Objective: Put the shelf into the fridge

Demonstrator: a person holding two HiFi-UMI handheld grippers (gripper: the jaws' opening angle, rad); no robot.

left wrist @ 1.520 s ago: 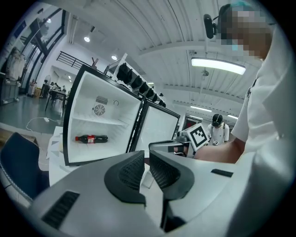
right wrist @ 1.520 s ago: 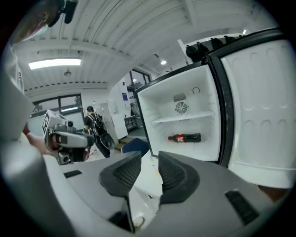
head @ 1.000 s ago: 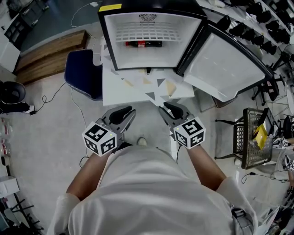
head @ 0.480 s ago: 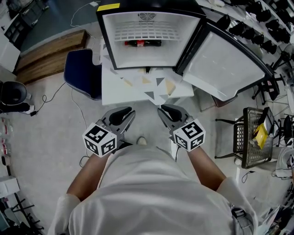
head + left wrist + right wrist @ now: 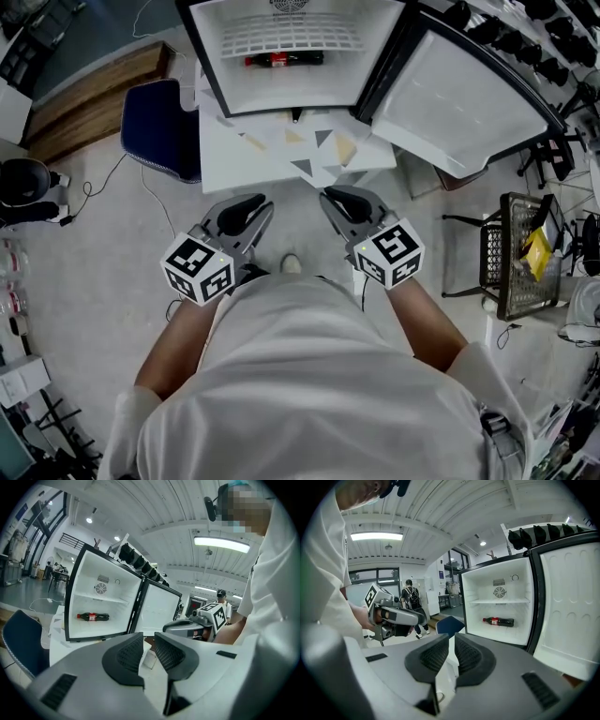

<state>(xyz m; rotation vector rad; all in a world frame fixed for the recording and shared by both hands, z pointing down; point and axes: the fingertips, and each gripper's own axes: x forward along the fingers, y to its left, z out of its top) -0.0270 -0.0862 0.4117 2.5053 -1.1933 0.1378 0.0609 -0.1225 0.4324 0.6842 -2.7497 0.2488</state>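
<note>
Person's standing in front of a small black fridge with a white inside [image 5: 281,89], its door [image 5: 459,103] swung wide open to the right. The white wire shelf [image 5: 291,36] is already sitting inside, up in the upper part, and a dark cola bottle with a red label [image 5: 284,58] lies on its side on the fridge floor below it. The left tool [image 5: 248,211] and right tool [image 5: 339,202] hang low, short of the white surface [image 5: 234,171] the fridge stands on. Both have jaws pretty much together, just a thin slit, nothing in between. There's a dark blue chair [image 5: 159,127] off to the left.
</note>
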